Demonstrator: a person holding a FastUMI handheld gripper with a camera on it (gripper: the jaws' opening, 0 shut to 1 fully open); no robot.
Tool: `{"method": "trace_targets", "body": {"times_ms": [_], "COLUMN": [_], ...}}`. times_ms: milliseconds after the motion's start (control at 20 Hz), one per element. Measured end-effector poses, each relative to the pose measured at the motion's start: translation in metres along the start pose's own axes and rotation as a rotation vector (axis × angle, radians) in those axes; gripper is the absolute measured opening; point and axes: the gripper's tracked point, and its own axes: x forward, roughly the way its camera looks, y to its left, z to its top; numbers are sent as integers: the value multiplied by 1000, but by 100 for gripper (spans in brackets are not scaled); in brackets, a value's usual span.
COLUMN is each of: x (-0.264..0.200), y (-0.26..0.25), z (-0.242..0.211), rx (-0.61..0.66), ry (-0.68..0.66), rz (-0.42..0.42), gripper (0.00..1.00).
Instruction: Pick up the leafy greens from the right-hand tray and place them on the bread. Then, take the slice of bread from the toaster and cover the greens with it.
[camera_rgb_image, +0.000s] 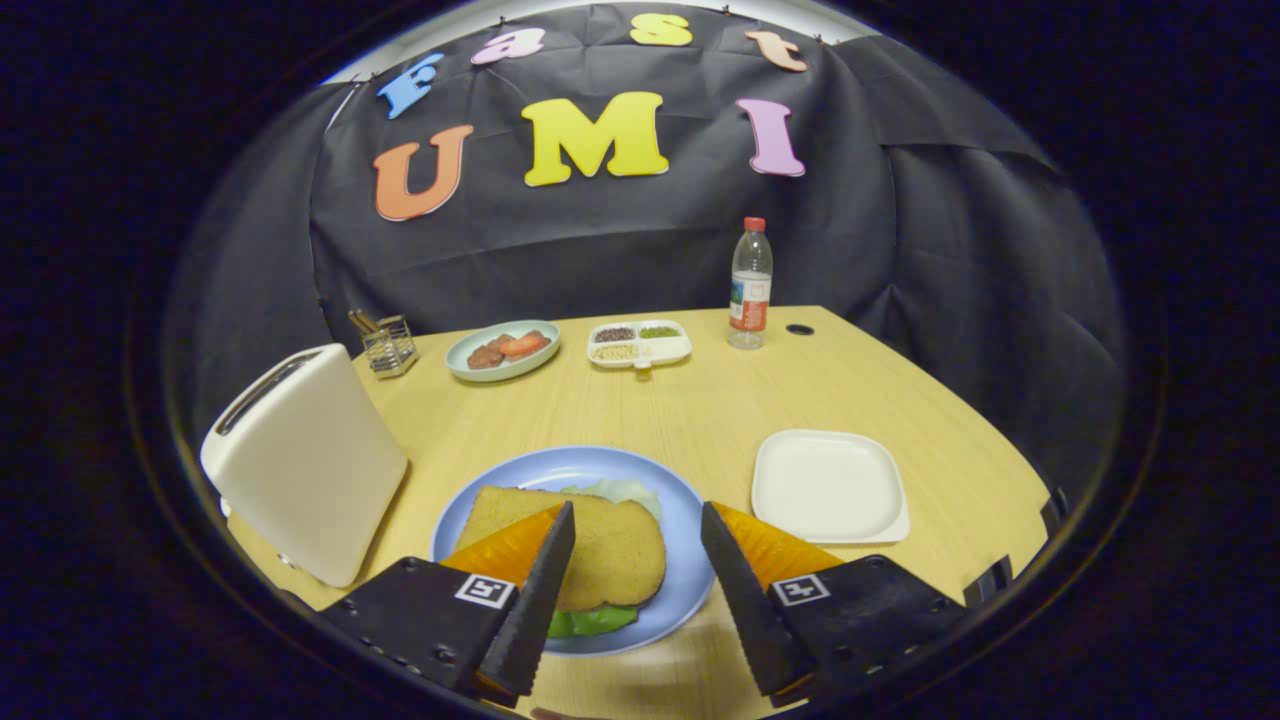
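Apparently covered already: the bread slice (585, 545) lies atop the greens (592, 620) at twelve o'clock between the spread, empty gripper (637, 520).

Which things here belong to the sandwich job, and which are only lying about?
Job: open tongs; brown bread slice covering green leaves; round blue plate; white toaster; square white tray.
Lying about: clear water bottle; divided snack dish; green food plate.

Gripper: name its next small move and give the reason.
Probably draw the gripper straight back. Its fingers stand open, holding nothing, and the bread slice between them already lies over the greens on the blue plate, so the sandwich looks finished.
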Motion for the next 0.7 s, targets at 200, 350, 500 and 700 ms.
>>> {"method": "trace_targets", "body": {"times_ms": [200, 350, 500, 700], "x": [-41, -79, -123, -177], "y": [3, 9, 11, 10], "z": [37, 66, 94, 123], "rx": [-29, -55, -61, -98], "ry": [-105, -189, -279, -393], "rz": [-2, 15, 22, -8], "gripper": [91, 94, 94, 94]}}
